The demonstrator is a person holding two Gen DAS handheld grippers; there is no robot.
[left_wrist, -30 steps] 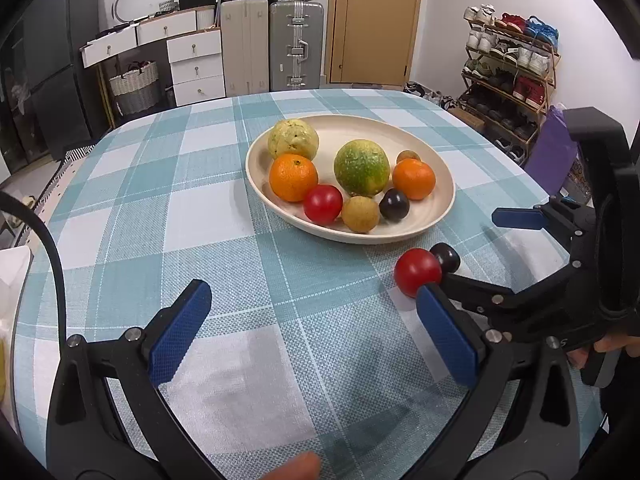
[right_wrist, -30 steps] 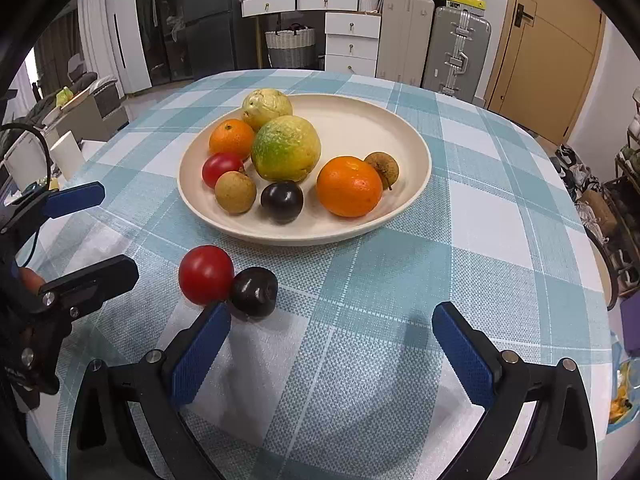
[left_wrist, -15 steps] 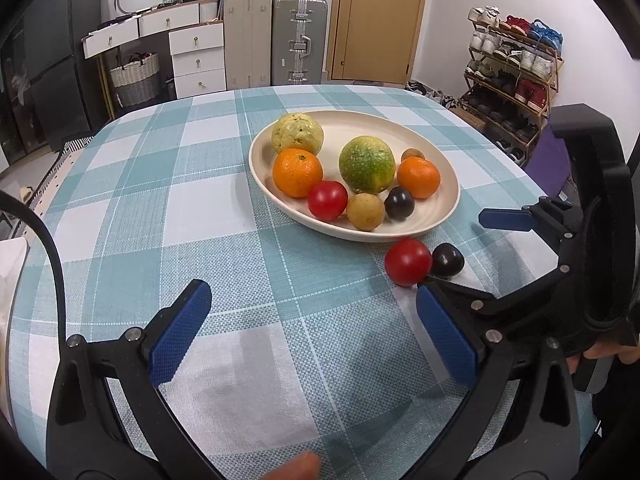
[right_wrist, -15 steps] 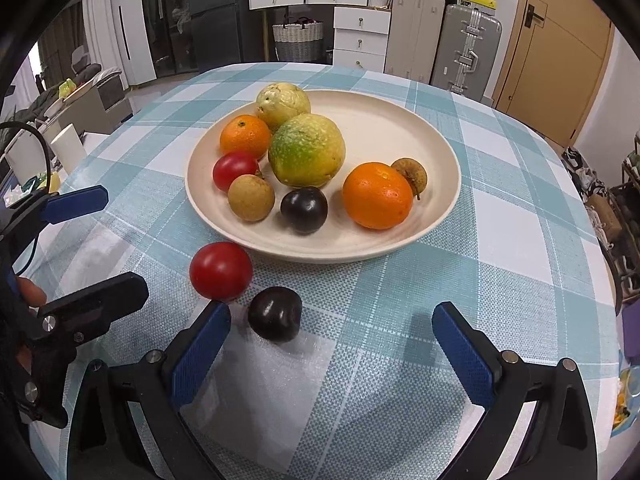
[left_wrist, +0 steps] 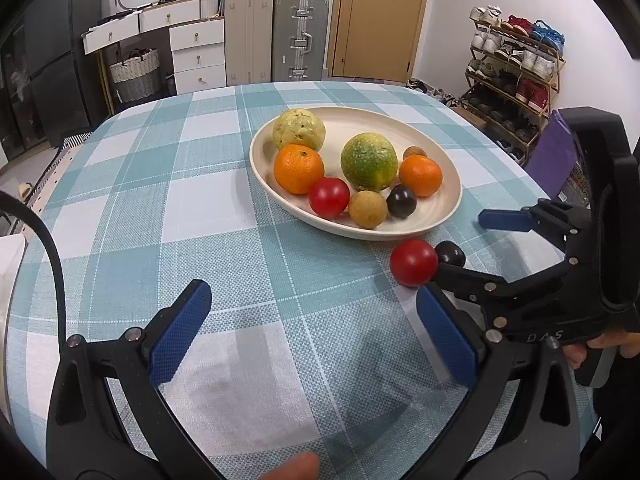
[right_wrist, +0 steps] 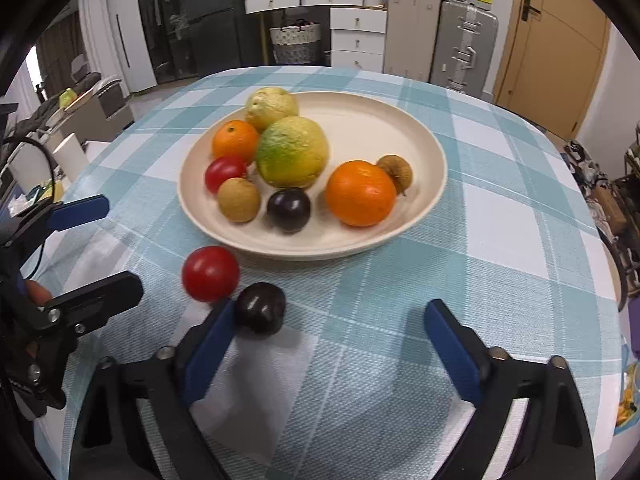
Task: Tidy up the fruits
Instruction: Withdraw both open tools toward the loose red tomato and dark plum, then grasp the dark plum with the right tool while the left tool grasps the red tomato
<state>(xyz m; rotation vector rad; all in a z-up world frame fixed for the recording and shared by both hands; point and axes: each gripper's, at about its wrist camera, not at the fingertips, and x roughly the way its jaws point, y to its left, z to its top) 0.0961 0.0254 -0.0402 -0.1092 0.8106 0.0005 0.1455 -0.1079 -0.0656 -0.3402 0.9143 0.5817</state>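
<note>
Fruits lay in two groups on the round table under a teal-and-white checked cloth (right_wrist: 500,216). Most sat in the wide, shallow cream plate (right_wrist: 400,128): a pale yellow bumpy fruit (right_wrist: 272,106) at the far edge, a large green-yellow citrus (right_wrist: 292,152), two oranges — one on the plate's left side (right_wrist: 235,140), one nearer the right (right_wrist: 361,193) — a red tomato (right_wrist: 224,171), a tan round fruit (right_wrist: 239,200), a dark purple plum (right_wrist: 289,210) and a small brown fruit (right_wrist: 396,171) behind the right orange.

Two fruits lay loose on the cloth, just outside the plate's near rim: a red round tomato (right_wrist: 211,273) and, just beside it, a dark glossy plum (right_wrist: 261,308).

Right gripper (right_wrist: 332,344), black with blue pads, hung low over the cloth. Its jaws had just been closing but stood apart, nothing pinched; the left pad (right_wrist: 208,354) lay against the loose plum, the right pad well clear of it.

Left gripper (left_wrist: 312,342) hovered over bare cloth with its blue pads wide apart and nothing between them. Fingers of a hand (left_wrist: 600,348) showed on the right gripper's handle in the left wrist view.
</note>
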